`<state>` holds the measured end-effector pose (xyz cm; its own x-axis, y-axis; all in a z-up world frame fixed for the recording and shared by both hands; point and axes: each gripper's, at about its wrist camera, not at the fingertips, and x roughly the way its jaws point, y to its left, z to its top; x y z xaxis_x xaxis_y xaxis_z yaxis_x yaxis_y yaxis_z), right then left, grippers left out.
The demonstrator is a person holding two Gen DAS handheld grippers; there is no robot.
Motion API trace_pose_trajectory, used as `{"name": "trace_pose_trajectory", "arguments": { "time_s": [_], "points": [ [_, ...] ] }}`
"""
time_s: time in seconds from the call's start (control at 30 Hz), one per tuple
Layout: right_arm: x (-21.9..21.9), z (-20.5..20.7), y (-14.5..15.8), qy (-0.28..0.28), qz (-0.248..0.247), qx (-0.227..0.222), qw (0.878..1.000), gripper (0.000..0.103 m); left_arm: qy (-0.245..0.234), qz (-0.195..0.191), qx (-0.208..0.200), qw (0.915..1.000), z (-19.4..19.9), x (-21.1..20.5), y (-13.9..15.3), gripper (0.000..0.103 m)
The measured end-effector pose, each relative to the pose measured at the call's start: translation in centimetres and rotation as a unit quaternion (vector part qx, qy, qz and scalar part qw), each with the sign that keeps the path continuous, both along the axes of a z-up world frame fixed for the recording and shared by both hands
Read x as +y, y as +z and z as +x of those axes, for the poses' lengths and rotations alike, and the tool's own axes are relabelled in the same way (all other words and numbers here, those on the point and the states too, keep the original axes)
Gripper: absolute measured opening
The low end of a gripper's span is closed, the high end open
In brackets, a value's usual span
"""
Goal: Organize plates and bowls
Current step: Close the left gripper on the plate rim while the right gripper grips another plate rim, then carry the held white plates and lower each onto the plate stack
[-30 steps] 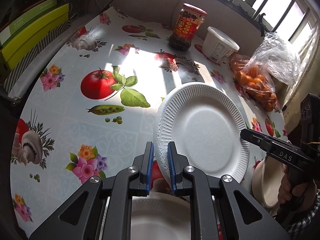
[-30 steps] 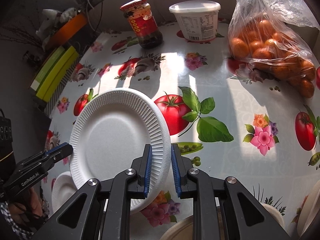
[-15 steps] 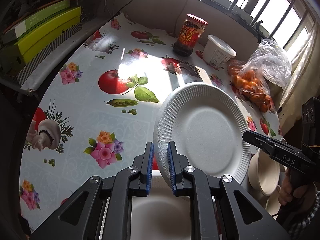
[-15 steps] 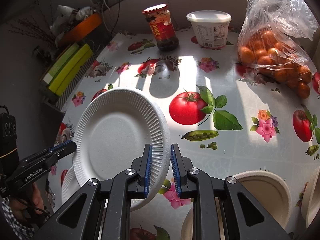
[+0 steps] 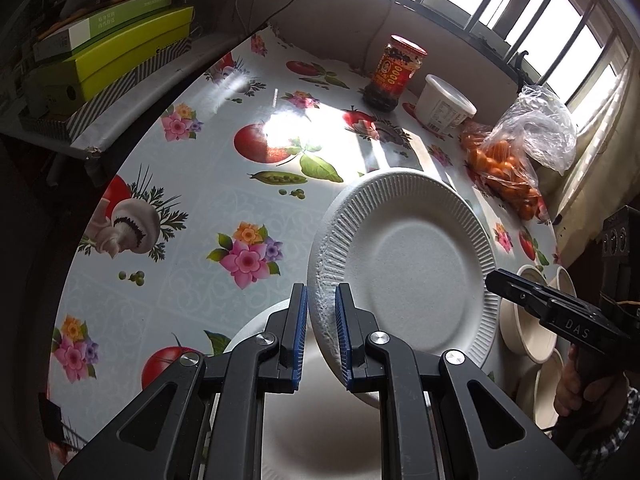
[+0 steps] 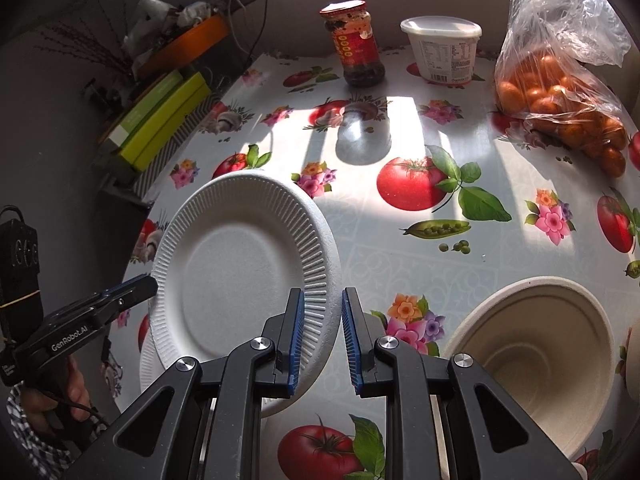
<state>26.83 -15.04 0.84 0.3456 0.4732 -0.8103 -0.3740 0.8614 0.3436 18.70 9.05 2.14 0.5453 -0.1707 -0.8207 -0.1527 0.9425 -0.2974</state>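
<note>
A white ribbed paper plate (image 5: 408, 268) is held in the air between both grippers, tilted. My left gripper (image 5: 322, 336) is shut on its left rim. My right gripper (image 6: 322, 340) pinches its right rim (image 6: 320, 280), with the jaws a little wider than before. The plate also shows in the right wrist view (image 6: 236, 272). Another white plate (image 5: 320, 436) lies on the table under the held one; its rim shows in the right wrist view (image 6: 146, 360). Beige bowls (image 5: 528, 328) stand at the right, one large in the right wrist view (image 6: 536, 352).
A round table with a fruit-and-flower cloth (image 5: 200, 208). At the back stand a red-lidded sauce jar (image 5: 394, 74), a white tub (image 5: 442, 108) and a bag of oranges (image 5: 508, 164). Green boxes (image 5: 116, 44) lie on a shelf at the left.
Both grippers have pulled back towards the table's near edge with the plate. More of the lower plate and the bowls has come into view. The right jaws have widened slightly.
</note>
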Motion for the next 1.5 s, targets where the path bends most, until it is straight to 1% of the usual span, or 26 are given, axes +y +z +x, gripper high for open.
{"name": "trace_pose_trajectory", "arguments": {
  "time_s": [0.13,0.47,0.73,1.0,1.3,1.5],
  "points": [
    [0.3,-1.0,-0.1,0.003,0.006,0.001,1.0,0.019,0.002,0.003,-0.001,1.0,-1.2,0.3,0.0,0.015],
    [1.1,-3.4,-0.1,0.015,0.015,0.002,1.0,0.019,0.013,-0.003,-0.001,0.9999,-3.8,1.4,-0.4,0.015],
    [2.0,-5.0,-0.8,0.024,0.015,0.007,1.0,0.019,0.021,-0.003,0.008,0.9997,-5.5,2.2,-1.3,0.015],
    [2.6,-6.4,-1.4,0.028,0.013,0.01,0.999,0.019,0.024,-0.001,0.01,0.9997,-6.7,2.8,-1.8,0.015],
    [3.4,-7.5,-2.3,0.036,0.007,0.019,0.999,0.019,0.027,-0.004,0.023,0.9993,-7.7,3.4,-3.1,0.015],
    [3.9,-7.9,-2.4,0.038,-0.002,0.016,0.999,0.019,0.028,-0.004,0.023,0.9993,-8.1,3.7,-3.1,0.015]
  ]
}}
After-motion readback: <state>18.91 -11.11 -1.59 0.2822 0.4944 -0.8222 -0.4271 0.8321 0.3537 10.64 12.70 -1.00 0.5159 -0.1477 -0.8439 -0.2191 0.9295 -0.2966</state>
